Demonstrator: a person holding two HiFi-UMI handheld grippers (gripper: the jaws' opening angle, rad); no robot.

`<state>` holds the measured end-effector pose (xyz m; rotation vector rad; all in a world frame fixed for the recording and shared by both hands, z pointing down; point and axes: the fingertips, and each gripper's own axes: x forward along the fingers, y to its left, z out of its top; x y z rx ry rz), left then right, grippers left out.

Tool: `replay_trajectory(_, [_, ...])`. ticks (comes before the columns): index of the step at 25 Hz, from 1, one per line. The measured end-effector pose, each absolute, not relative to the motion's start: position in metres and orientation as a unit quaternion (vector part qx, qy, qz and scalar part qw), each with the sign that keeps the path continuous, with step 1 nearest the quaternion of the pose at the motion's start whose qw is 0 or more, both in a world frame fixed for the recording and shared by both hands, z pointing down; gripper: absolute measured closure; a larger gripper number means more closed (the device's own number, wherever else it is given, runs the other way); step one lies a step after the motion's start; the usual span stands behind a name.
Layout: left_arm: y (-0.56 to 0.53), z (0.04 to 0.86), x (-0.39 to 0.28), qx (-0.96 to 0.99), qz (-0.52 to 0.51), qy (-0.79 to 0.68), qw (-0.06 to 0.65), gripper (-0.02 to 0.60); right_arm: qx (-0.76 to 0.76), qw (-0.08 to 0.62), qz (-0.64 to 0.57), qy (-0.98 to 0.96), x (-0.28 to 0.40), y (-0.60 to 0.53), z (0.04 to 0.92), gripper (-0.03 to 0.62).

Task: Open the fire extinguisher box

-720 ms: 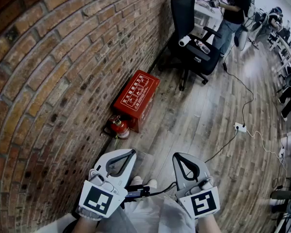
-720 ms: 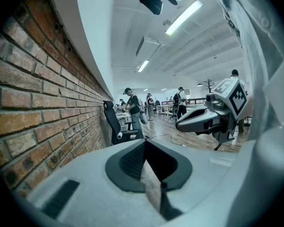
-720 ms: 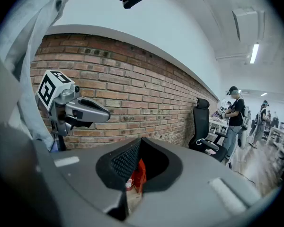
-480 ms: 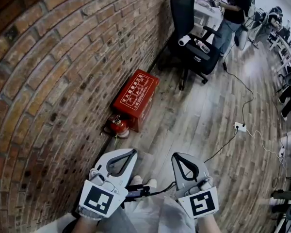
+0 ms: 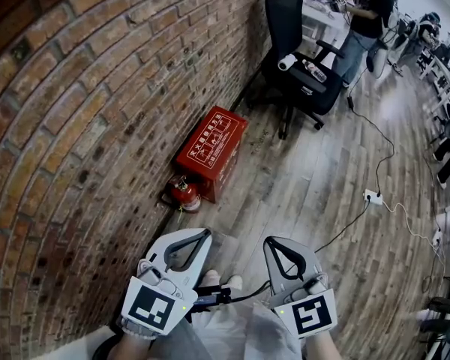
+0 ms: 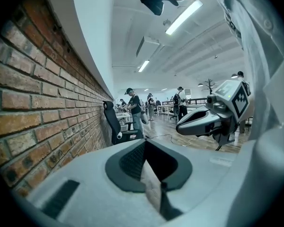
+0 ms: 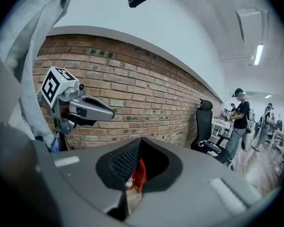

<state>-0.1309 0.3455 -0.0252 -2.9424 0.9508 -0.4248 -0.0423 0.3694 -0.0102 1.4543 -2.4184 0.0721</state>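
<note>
Red metal marked your target: the fire extinguisher box point(image 5: 212, 150) sat on the wooden floor point(image 5: 315, 201), its long side against the brick wall point(image 5: 82, 111) and its lid shut flat on top. Just beside its nearer end, a small red extinguisher point(image 5: 184, 194) rested on the floor, close to the wall.

You held both tools low and near your body, well apart from the box and pointing roughly toward it. Your left gripper point(image 5: 201, 236) had its jaws pressed together at the tips, with nothing between them. Your right gripper point(image 5: 273, 243) was likewise closed and empty. The two sat side by side without touching.

Beyond the box, a black office chair point(image 5: 292, 58) stood near the wall. A white power strip point(image 5: 372, 196) lay out on the floor to the right, its cable trailing across the boards.
</note>
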Motion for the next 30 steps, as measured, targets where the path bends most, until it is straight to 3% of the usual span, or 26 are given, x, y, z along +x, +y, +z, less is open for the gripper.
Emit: replay_trajectory(30, [0.325,-0.027,-0.085,-0.925,-0.134,0.353,0.04,0.584,0.508,0.15,0.009,-0.848,0.027,0.361,-0.008,0.591])
